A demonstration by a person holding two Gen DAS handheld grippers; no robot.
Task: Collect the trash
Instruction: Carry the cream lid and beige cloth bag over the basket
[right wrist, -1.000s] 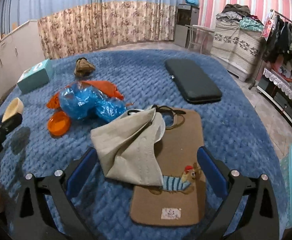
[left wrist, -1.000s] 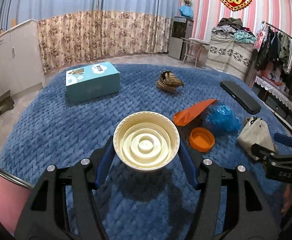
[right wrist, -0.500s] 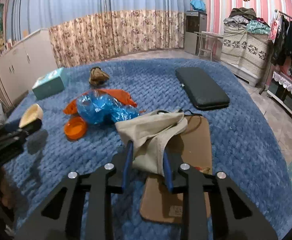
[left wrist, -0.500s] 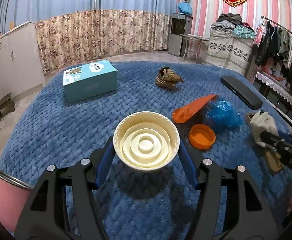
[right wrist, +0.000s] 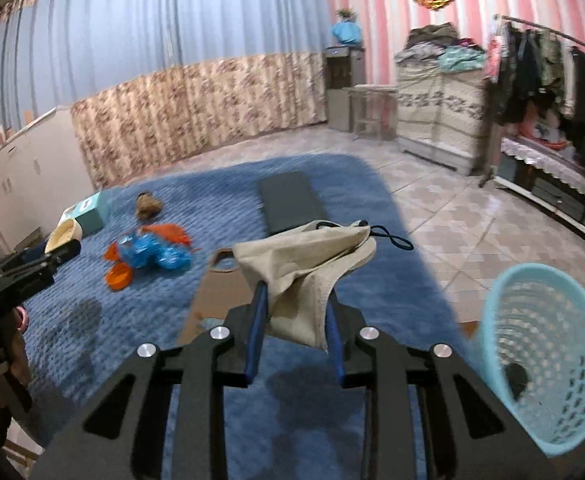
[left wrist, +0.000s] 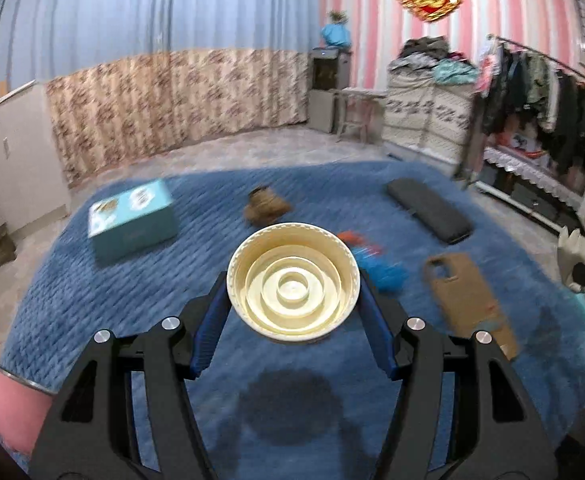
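Observation:
My left gripper (left wrist: 293, 276) is shut on a round cream plastic lid (left wrist: 292, 296), held above the blue blanket (left wrist: 92, 300). My right gripper (right wrist: 295, 292) is shut on a crumpled beige cloth pouch (right wrist: 304, 256) with a black cord, lifted off the bed. A light blue mesh basket (right wrist: 504, 292) stands on the floor to the lower right of that gripper, with a dark item at its bottom. On the blanket lie a blue plastic bag (right wrist: 152, 252), an orange lid (right wrist: 118, 276), an orange wrapper (right wrist: 168, 234) and a brown crumpled scrap (right wrist: 148, 206).
A teal tissue box (left wrist: 132, 220) sits at the blanket's left. A black case (left wrist: 428, 210) lies at the far right and a brown mat (left wrist: 468, 296) nearer. A tiled floor, a clothes rack and a cabinet lie beyond the bed's right edge. A pink object (left wrist: 8, 404) shows at lower left.
My right gripper closed on the beige cloth pouch, lifted it off the brown mat and swung right, bringing the basket into view. My left gripper rose with the lid still in it.

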